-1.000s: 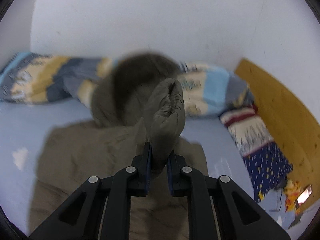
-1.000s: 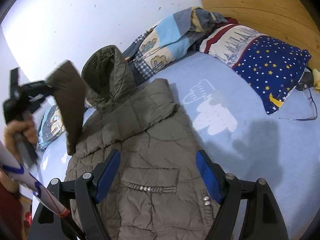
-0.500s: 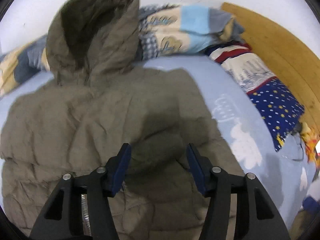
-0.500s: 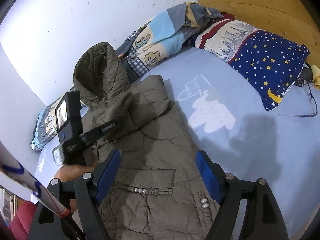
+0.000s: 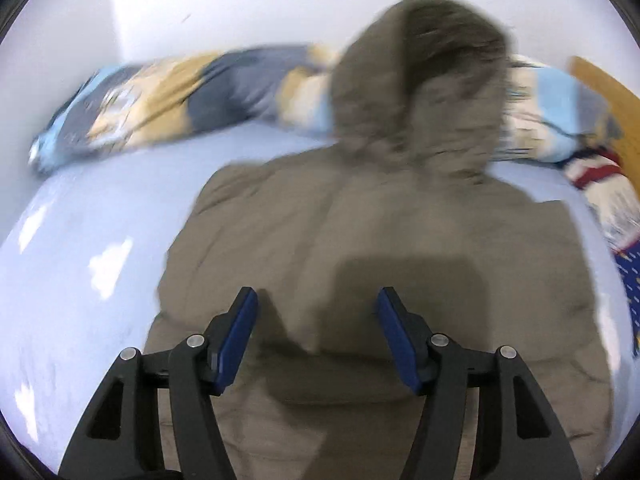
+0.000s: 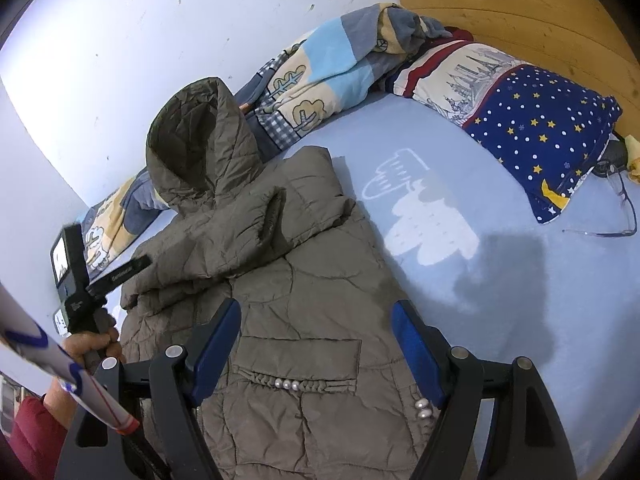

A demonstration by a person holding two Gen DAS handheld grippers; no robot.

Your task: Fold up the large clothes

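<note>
An olive-brown quilted hooded jacket point(image 6: 304, 304) lies flat on the light blue bed sheet point(image 6: 520, 320), hood point(image 6: 196, 140) propped up toward the wall. One sleeve point(image 6: 248, 236) lies folded across the chest. In the blurred left wrist view the jacket point(image 5: 400, 240) fills the middle. My left gripper point(image 5: 316, 320) is open and empty just above the jacket's body; it also shows in the right wrist view point(image 6: 120, 272) at the jacket's left edge. My right gripper point(image 6: 316, 344) is open and empty above the jacket's pocket area.
A patchwork blanket point(image 6: 328, 68) lies bunched along the white wall. A star-patterned pillow point(image 6: 532, 120) rests by the wooden headboard point(image 6: 520, 4). Eyeglasses point(image 6: 620, 216) lie on the sheet at right. The person's hand point(image 6: 88, 344) holds the left gripper.
My left gripper let go of the sleeve, which now lies across the jacket's chest, then opened wide and drew back to the left. My right gripper stayed open and nearly still.
</note>
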